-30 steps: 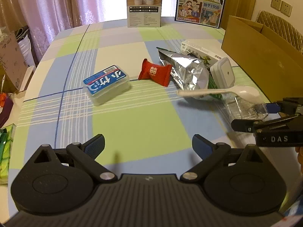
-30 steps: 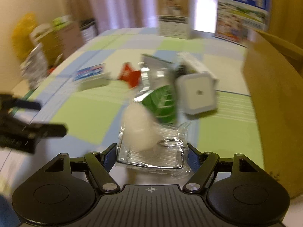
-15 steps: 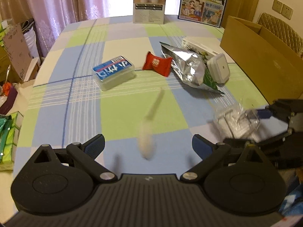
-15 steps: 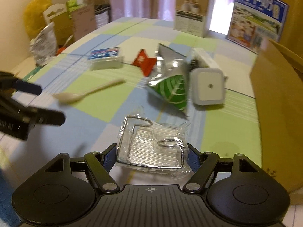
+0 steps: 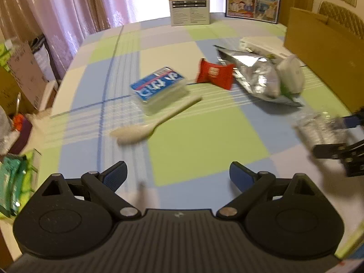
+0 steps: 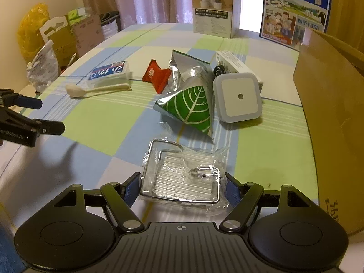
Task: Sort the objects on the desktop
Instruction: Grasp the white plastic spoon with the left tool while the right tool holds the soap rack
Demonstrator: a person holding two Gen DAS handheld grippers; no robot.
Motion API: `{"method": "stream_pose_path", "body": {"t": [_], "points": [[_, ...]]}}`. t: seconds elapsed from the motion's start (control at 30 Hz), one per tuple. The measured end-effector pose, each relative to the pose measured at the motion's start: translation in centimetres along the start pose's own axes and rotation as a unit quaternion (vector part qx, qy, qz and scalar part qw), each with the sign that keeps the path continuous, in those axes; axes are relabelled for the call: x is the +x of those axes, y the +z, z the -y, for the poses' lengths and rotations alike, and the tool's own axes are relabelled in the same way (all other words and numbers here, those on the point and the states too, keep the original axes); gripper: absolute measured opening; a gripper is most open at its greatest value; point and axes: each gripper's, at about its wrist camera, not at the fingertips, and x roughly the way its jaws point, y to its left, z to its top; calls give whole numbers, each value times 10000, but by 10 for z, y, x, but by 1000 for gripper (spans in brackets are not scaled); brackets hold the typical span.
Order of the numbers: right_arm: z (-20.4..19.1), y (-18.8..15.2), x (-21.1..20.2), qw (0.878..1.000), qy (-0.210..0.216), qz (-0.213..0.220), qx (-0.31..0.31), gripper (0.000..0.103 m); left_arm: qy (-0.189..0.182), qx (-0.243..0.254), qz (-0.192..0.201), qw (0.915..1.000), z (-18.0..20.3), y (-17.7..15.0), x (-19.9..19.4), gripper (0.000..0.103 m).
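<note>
My right gripper (image 6: 182,185) is shut on a wire rack in a clear plastic bag (image 6: 182,173), held just above the table; it also shows blurred at the right edge of the left wrist view (image 5: 323,129). My left gripper (image 5: 177,174) is open and empty. A white plastic spoon (image 5: 150,125) lies on the checked cloth beside a blue tissue pack (image 5: 159,86), seen too in the right wrist view (image 6: 95,89). A red candy (image 6: 157,75), a silver-green snack bag (image 6: 191,97) and a white square night light (image 6: 237,96) lie further back.
An open cardboard box (image 6: 334,104) stands along the table's right side. A white product box (image 6: 215,9) and a milk carton poster box (image 6: 295,11) stand at the far edge. A long white box (image 6: 234,64) lies behind the night light. Bags and boxes sit left of the table.
The spoon has flown from beside the snack bag leftward and landed next to the tissue pack. The right gripper keeps hold of the bagged rack. The left gripper stays open.
</note>
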Motion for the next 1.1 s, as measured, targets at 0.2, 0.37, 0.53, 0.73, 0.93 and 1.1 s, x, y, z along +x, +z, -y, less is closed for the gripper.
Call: {"method": "stream_pose_path", "body": {"t": [0.2,0.37,0.53,0.73,0.93,1.1], "points": [[0,2,0,9999,-22,137,32,72,82,225,66,9997,-20,6,16,94],[-4,4,5,9999,100,123,-59,72,46,533,122,9985,-29,16,29,94],[-10,6,10,9995,235,127,-163,72,-164,962,61,9952,-35,23,39,94],[-22,14,18,9983,513,71,-271,72,-399,1331,-107,9902,-43,33,54,88],[-40,25,30,9964,755,72,-375,72,-655,1794,-328,9811,-52,46,66,83],[-43,27,38,9962,772,65,-386,72,-702,1876,-368,9790,-59,51,74,83]]}}
